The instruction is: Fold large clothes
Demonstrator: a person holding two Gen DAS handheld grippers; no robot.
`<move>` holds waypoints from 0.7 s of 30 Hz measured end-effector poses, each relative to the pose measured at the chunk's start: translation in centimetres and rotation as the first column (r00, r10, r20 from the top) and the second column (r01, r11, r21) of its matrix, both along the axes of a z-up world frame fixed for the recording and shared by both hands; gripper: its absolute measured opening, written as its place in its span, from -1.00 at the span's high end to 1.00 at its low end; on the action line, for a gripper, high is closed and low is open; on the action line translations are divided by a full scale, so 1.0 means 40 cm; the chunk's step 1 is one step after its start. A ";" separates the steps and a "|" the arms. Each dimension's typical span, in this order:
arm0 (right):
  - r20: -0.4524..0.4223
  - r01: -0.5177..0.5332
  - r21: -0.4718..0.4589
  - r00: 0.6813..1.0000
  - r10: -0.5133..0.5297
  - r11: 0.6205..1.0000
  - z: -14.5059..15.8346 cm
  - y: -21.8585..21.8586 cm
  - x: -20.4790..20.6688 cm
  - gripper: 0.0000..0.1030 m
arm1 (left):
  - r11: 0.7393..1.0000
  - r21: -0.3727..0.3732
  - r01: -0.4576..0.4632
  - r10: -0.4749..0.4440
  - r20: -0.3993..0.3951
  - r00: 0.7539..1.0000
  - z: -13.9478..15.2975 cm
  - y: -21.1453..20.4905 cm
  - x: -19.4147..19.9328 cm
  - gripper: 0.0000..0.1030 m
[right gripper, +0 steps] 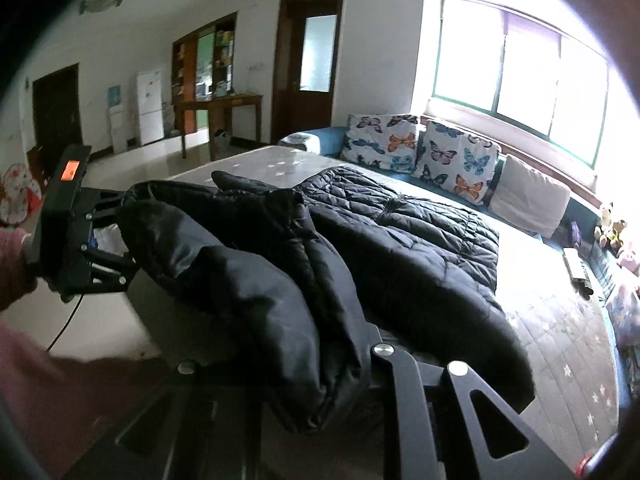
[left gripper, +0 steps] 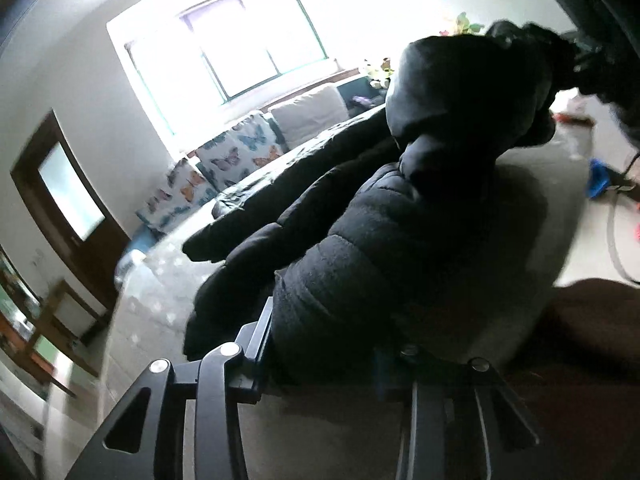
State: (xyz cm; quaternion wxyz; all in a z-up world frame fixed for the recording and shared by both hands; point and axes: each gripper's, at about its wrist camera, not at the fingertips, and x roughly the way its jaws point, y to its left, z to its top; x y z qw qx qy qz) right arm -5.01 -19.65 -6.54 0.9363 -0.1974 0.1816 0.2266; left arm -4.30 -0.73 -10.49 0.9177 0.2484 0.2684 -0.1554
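Note:
A large black quilted puffer jacket (right gripper: 420, 236) lies partly on the grey mattress (right gripper: 560, 320), with its near edge lifted. My right gripper (right gripper: 320, 360) is shut on a thick fold of the jacket. My left gripper (left gripper: 332, 344) is shut on another part of the jacket (left gripper: 380, 248) and also shows in the right wrist view (right gripper: 116, 236) at the left, gripping the raised edge. The right gripper shows in the left wrist view (left gripper: 576, 60) at the top right, holding the jacket up. The fingertips are buried in fabric.
Butterfly-print cushions (right gripper: 452, 160) and a plain cushion (right gripper: 528, 196) line the far side under a window (right gripper: 520, 68). Stuffed toys (right gripper: 612, 224) sit at the right. A wooden table (right gripper: 220, 116), a fridge (right gripper: 150, 100) and doors stand behind. A cable (right gripper: 64, 328) hangs below the left gripper.

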 end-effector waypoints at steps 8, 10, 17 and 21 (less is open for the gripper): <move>0.023 -0.022 -0.021 0.999 0.023 1.000 0.049 0.018 0.017 0.63 | 0.992 -0.122 -0.028 0.021 -0.058 0.998 0.063 0.031 0.001 0.22; 0.048 -0.025 -0.024 0.999 0.026 0.999 0.070 0.020 0.050 0.63 | 0.989 -0.146 -0.033 0.025 -0.060 0.998 0.092 0.042 0.035 0.21; 0.135 -0.048 -0.086 0.989 0.059 0.995 0.161 0.026 0.222 0.63 | 0.982 -0.180 -0.060 0.052 -0.051 0.997 0.213 0.055 0.196 0.21; 0.167 -0.030 -0.102 0.985 0.047 0.994 0.223 0.028 0.374 0.63 | 0.976 -0.204 -0.072 0.065 -0.042 0.997 0.293 0.058 0.361 0.21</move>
